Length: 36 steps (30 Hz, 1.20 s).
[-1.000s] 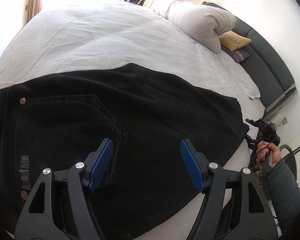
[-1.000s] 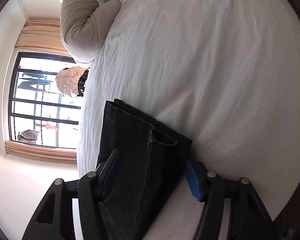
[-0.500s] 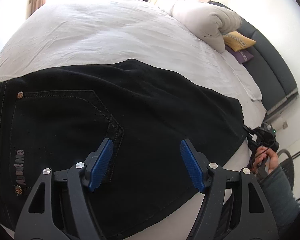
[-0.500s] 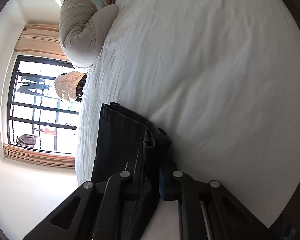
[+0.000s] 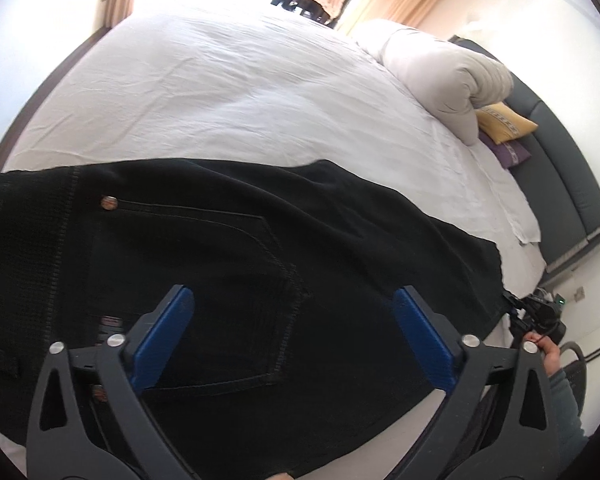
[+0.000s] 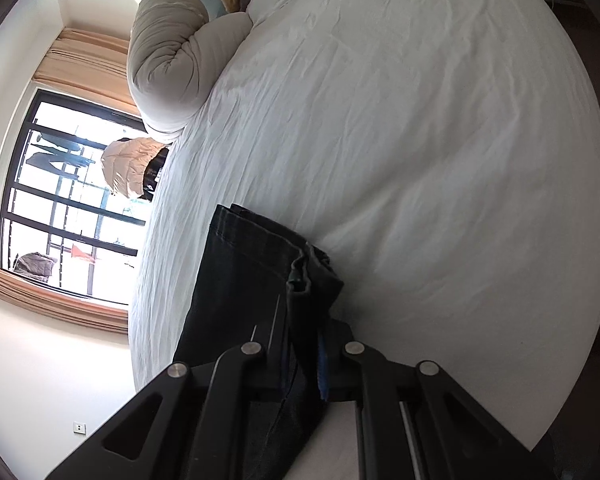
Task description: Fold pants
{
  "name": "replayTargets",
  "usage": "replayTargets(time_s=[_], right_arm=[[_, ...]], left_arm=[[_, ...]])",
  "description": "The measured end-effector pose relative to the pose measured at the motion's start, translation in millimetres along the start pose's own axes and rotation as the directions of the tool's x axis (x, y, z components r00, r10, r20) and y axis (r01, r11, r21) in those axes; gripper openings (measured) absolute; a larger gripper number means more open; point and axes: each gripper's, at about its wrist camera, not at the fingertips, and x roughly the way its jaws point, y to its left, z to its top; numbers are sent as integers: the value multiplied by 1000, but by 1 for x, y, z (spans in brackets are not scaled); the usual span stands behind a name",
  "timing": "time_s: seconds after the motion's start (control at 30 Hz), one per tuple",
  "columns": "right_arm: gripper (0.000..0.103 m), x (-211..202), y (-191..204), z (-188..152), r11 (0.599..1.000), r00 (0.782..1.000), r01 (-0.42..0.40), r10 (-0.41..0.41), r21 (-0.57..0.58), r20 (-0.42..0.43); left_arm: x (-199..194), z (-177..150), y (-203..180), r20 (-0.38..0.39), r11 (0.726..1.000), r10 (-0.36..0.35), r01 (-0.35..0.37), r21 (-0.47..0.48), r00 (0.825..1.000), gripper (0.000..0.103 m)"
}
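the black pants (image 5: 284, 264) lay flat across the near edge of the white bed (image 5: 236, 92), filling the lower half of the left wrist view, the back pocket and its rivet toward the left of the frame and the leg running off to the right edge. my left gripper (image 5: 292, 344) hovered over the pocket area with its blue pads (image 5: 162, 344) spread wide, gripping nothing; i could not tell whether the tips touched the cloth.

in the right wrist view my right gripper (image 6: 306, 360) was clenched on the hem end of the pants (image 6: 256, 280), near the bottom centre of the frame, the dark fabric bunched between the fingers and only a sliver of blue pad (image 6: 322, 364) showing. the hem's double layer stood up just above the pinch, with bare sheet filling the right and upper part of the frame. in the left view the same gripper showed small at the right edge, at the leg's end.

i judged the step in hand to be the start of the lengthwise fold: leg end grasped, waist end not yet secured. the next move seemed to call for my left pads to close on or pin the waist side, then for the right to lift and carry the hem over toward the waistband, keeping both layers together so the fold landed square.

a rolled duvet (image 5: 444, 76) and cushions (image 5: 504, 122) sat far up the bed, well apart from the work.
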Motion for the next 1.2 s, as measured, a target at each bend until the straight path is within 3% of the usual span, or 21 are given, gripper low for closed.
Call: replayTargets(time_s=[0.23, 0.33, 0.4, 0.47, 0.53, 0.57, 0.67, 0.73, 0.8, 0.93, 1.2], right_arm=[[11, -8, 26, -4, 996, 999, 30, -28, -80, 29], [11, -9, 75, -20, 970, 999, 48, -40, -238, 37], [11, -6, 122, -47, 914, 999, 53, -45, -401, 30], [11, 0, 178, -98, 796, 999, 19, -38, -605, -19], [11, 8, 228, -174, 586, 994, -50, -47, -809, -96], [11, 14, 246, -218, 461, 989, -89, -64, -883, -133], [11, 36, 256, -302, 297, 968, -174, -123, -939, -219], [11, 46, 253, -334, 240, 958, -199, -155, -950, -240], [11, 51, 248, -349, 219, 954, -211, -169, -953, -250], [11, 46, 245, -350, 201, 960, -206, -146, -958, -237], [11, 24, 247, -353, 161, 971, -214, -71, -964, -227]], left_arm=[[-10, 5, 17, 25, 999, -3, 5, -52, 1000, 103], [-12, 7, 21, 24, 997, -29, 31, -75, 999, 103], [-10, 8, 24, 19, 994, -50, 51, -101, 999, 103], [-7, 9, 27, 9, 989, -76, 76, -126, 997, 103], [-5, 9, 30, 5, 985, -92, 92, -147, 996, 103], [-2, 8, 31, 1, 981, -108, 106, -162, 994, 103], [5, 8, 35, -29, 964, -159, 149, -220, 987, 103], [8, 9, 34, -39, 958, -190, 176, -227, 981, 103], [12, 11, 32, -47, 948, -227, 210, -239, 973, 103], [35, 17, 23, -119, 910, -325, 276, -310, 938, 103], [69, 33, -14, -199, 909, -364, 300, -290, 910, 101]])
